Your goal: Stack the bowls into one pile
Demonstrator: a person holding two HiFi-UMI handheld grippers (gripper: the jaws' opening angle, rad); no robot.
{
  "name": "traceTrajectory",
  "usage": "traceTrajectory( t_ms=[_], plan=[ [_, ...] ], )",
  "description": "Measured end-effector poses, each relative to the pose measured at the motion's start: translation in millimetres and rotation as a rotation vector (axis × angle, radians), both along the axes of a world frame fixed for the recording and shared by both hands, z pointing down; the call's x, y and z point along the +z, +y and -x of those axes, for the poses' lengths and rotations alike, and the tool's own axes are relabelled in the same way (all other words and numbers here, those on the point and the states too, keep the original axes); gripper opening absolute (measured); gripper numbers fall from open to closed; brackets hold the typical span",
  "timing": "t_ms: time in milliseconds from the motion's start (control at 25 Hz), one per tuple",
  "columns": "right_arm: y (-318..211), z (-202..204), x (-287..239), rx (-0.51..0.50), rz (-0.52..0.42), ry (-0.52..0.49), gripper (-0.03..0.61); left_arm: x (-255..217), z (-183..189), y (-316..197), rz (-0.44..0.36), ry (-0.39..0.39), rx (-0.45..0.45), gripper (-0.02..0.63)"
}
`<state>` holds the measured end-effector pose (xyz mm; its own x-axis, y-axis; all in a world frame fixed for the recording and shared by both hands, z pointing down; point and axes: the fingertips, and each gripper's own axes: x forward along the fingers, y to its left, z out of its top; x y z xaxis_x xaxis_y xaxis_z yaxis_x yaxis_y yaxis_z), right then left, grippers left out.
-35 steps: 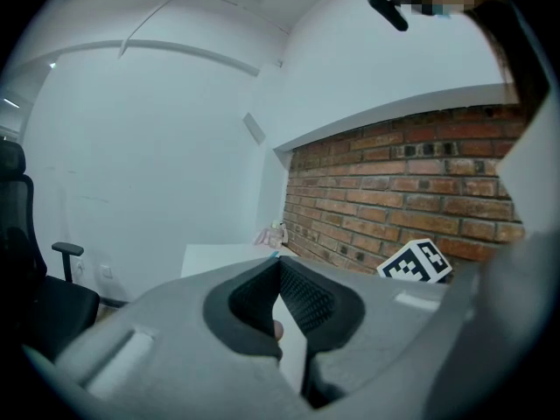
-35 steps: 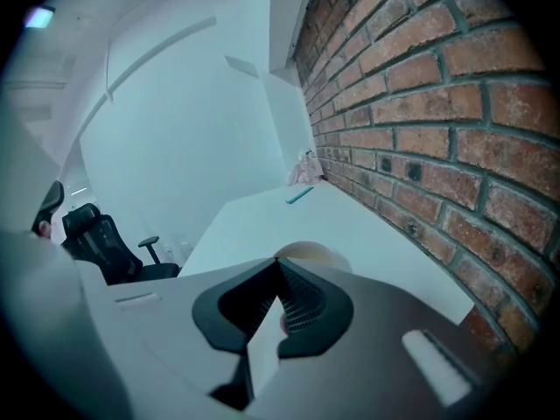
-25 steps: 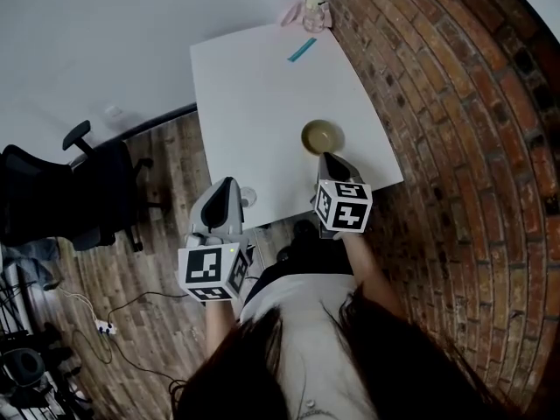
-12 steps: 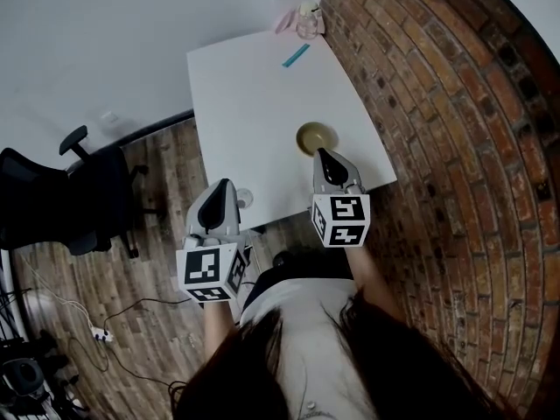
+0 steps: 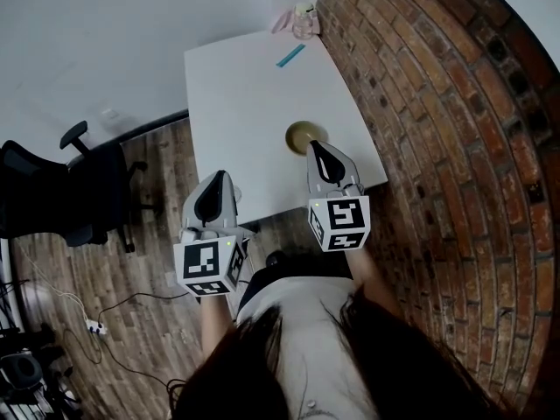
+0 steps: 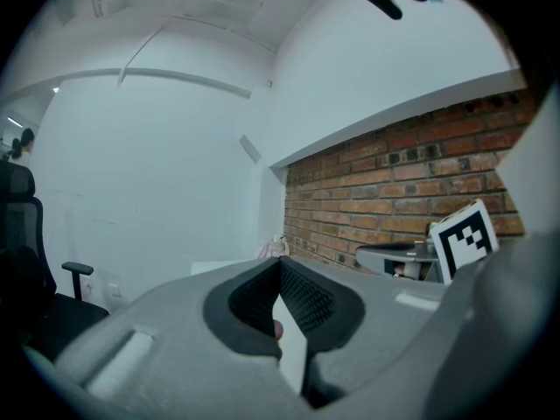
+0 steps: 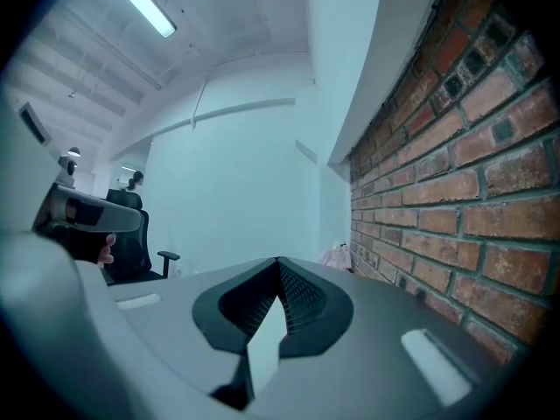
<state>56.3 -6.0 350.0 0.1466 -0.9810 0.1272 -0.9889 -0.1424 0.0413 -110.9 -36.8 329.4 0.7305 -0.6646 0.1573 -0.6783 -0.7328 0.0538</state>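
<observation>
An olive-yellow bowl sits on the white table near its front right part; whether more bowls are nested in it I cannot tell. My right gripper hovers just in front of the bowl, its tip overlapping the rim in the head view, jaws shut on nothing. My left gripper hangs off the table's front left edge, above the floor, also shut and empty. In the left gripper view the left gripper has its jaws closed together. The right gripper looks the same in its own view. Neither gripper view shows the bowl.
A blue strip lies at the table's far side, with a glass jar and something pink in the far corner. A brick wall runs along the right. An office chair and a cable are at the left.
The head view has drifted, so the table and bowl sit slightly further left. The right gripper's tip is now closer to the bowl. Both grippers remain shut.
</observation>
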Motion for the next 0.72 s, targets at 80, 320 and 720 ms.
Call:
traceTrajectory(
  t_ms=[80,320,720],
  plan=[
    [5,-3,-5,-0.02,-0.016,0.007,0.002,-3,-6,4,-0.017,-0.007,-0.012,0.002],
    [22,-15,-28,-0.057,-0.068,0.026,0.002,-16,-23,13,-0.06,-0.01,-0.044,0.002],
    [39,-24,-53,-0.094,-0.129,0.02,0.002,-37,-47,27,-0.128,-0.026,-0.063,0.002]
  ],
)
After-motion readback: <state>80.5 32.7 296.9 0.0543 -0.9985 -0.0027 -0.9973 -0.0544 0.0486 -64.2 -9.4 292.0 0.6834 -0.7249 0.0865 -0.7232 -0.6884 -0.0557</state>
